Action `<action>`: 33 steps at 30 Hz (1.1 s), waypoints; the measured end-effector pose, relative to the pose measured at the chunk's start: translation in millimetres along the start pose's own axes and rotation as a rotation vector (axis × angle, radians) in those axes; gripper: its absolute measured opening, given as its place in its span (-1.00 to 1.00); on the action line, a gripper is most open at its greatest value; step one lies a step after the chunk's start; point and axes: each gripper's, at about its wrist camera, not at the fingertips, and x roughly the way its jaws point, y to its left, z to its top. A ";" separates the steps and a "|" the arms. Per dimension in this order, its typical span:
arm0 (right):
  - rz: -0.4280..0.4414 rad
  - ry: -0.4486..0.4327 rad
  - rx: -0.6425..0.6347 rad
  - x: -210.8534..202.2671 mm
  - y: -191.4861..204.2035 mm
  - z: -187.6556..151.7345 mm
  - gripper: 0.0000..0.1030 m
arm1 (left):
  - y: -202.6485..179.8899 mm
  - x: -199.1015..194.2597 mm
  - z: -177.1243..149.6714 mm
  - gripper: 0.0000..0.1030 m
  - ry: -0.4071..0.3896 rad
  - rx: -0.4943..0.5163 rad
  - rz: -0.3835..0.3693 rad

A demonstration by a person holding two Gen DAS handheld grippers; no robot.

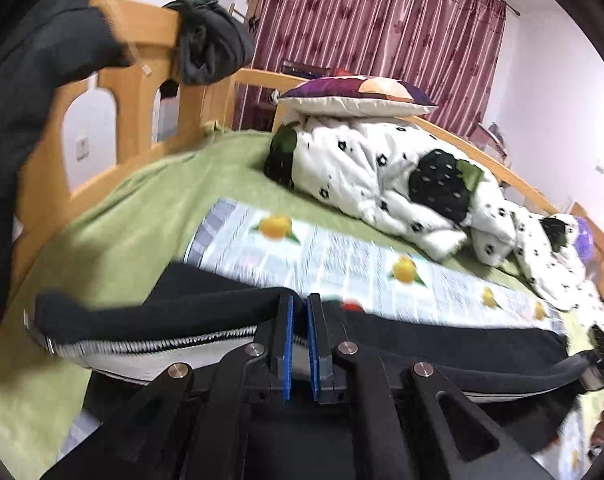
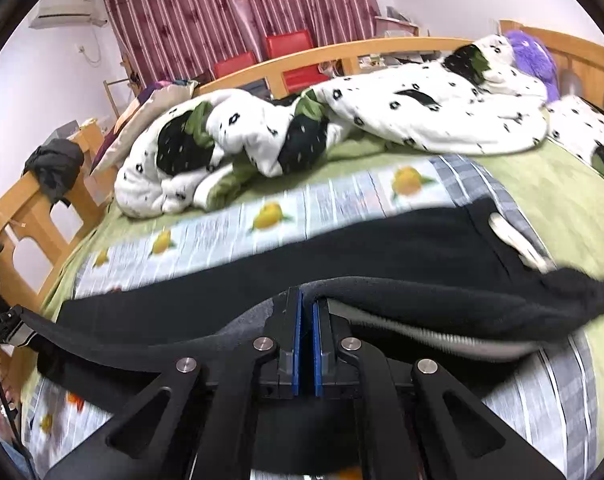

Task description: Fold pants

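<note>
Left-wrist view: the left gripper (image 1: 300, 304) is clenching the upper edge of the black pants (image 1: 162, 312), its blue pads (image 1: 289, 340) pressing together on the fabric. The pants are hanging as a raised band above the fruit-printed cloth (image 1: 341, 256), which is lying on the green bedsheet (image 1: 142, 208). A white zigzag-striped lining (image 1: 150, 346) is showing along the pants' lifted edge, on the near side of the cloth. At the far right end of the pants, the right gripper (image 1: 599, 364) is appearing in part.

Right-wrist view: the right gripper (image 2: 306, 300) is likewise grasping the pants (image 2: 381, 240) by an edge, the jaws standing closed on the cloth fold. The remainder of the pants is lying across the fruit-printed cloth (image 2: 230, 224). Beyond that cloth, a rumpled white spotted duvet (image 2: 381, 112) is lying, with the wooden bed rail (image 2: 341, 50) and maroon curtain (image 2: 230, 8) behind it.
</note>
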 end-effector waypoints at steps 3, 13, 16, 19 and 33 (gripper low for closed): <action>-0.003 -0.016 0.009 40.8 1.2 29.7 -0.91 | -10.4 38.5 8.6 -0.86 -0.020 0.001 0.040; -0.098 0.011 -0.101 80.5 28.7 24.4 -0.18 | -6.7 63.3 6.5 0.11 0.019 -0.003 0.103; -0.087 0.025 -0.127 45.6 30.5 -9.9 0.00 | 2.4 32.5 -24.5 0.33 0.068 0.015 0.081; -0.111 0.092 -0.135 13.8 18.3 -55.2 0.19 | 17.5 6.5 -64.8 0.35 0.154 -0.014 0.022; -0.047 0.234 0.224 -9.3 -75.9 -135.7 0.21 | 67.9 12.2 -155.0 0.31 0.355 -0.375 -0.169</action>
